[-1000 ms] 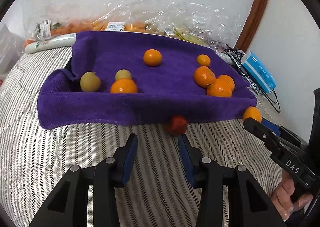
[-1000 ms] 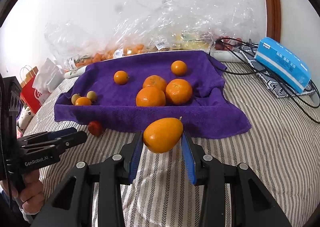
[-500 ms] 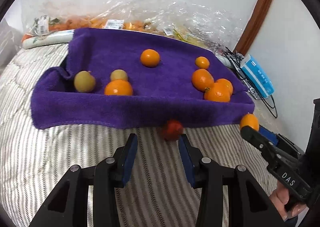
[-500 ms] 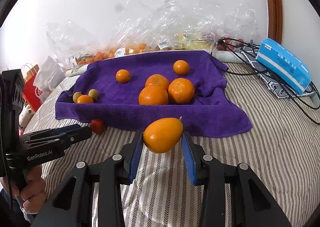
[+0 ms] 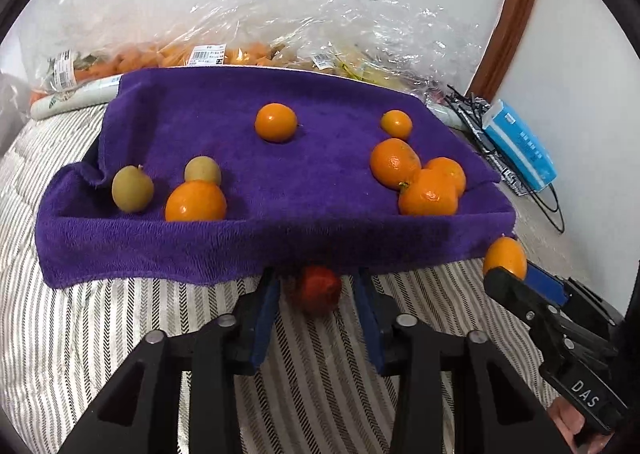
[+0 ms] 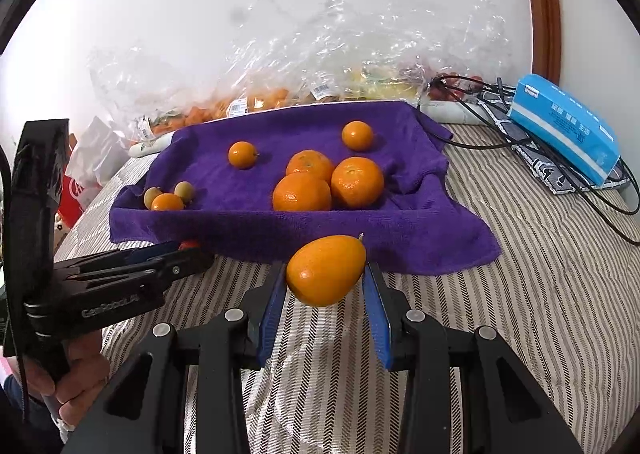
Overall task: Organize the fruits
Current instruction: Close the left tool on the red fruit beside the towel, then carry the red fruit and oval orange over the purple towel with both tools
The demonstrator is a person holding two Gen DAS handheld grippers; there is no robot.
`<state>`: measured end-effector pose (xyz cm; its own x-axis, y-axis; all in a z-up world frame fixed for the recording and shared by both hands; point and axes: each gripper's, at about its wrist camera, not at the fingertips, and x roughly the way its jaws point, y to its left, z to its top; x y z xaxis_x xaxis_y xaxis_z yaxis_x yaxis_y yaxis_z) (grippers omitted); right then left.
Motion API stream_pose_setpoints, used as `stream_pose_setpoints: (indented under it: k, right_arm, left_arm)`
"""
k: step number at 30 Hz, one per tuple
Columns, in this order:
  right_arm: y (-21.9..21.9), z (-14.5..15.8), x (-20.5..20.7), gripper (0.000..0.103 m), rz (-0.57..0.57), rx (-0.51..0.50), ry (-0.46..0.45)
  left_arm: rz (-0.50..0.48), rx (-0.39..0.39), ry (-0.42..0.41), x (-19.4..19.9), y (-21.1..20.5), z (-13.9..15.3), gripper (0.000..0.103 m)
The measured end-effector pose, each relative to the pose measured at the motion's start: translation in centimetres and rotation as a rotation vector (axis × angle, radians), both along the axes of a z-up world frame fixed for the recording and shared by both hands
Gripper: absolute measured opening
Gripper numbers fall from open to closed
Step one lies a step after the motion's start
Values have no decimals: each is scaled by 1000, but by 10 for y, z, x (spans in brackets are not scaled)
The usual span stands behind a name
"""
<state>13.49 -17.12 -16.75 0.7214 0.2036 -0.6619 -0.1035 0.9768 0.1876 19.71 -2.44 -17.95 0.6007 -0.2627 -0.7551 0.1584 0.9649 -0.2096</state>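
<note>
A purple towel (image 5: 328, 157) on the striped bed holds several oranges, among them a cluster of three (image 5: 420, 177), and two green-yellow fruits (image 5: 132, 189). A small red fruit (image 5: 318, 290) lies on the bedcover at the towel's front edge. My left gripper (image 5: 314, 294) is open with its fingers on either side of the red fruit. My right gripper (image 6: 324, 282) is shut on an oval orange fruit (image 6: 326, 270) and holds it just in front of the towel (image 6: 400, 230). That fruit also shows in the left wrist view (image 5: 505, 257).
Clear plastic bags of fruit (image 5: 248, 49) lie along the wall behind the towel. A blue tissue pack (image 6: 564, 125) and black cables (image 6: 500, 133) sit at the right on the bed. A red bag (image 6: 74, 189) is at the far left.
My left gripper has moved forward, so the red fruit now sits between its open fingers. My right gripper still holds the oval orange fruit, nearly in place.
</note>
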Motion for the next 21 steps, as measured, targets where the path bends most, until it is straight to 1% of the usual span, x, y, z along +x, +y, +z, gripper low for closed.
stream_pose_setpoints:
  k: [1,3,5,7,14,17,21]
  right_arm:
    - [-1,0,0,39,-3,3,2]
    - [-3,-1,2,39,-12,13,9]
    - [-4,-2,2,39,-13,18,11]
    - [-3,-2,3,39,-9,19,12]
    - [-2,2,-2,39,6,29,-18]
    - [0,4,-4,39,21,40,-34]
    - [7,6,-4,39,69,54,-29]
  left_arm:
    - [-2,-1,1,1,-1,0,31]
    - [11,-8,4,1,3,-1,23]
    - [16,-45,7,1,9,-1,23]
    - [20,-66,8,0,12,-1,23]
    - [7,-91,-7,-8,12,4,23]
    - [24,-109,-14,-12,19,9,23]
    - [34,-134,-14,-13,27,15,23]
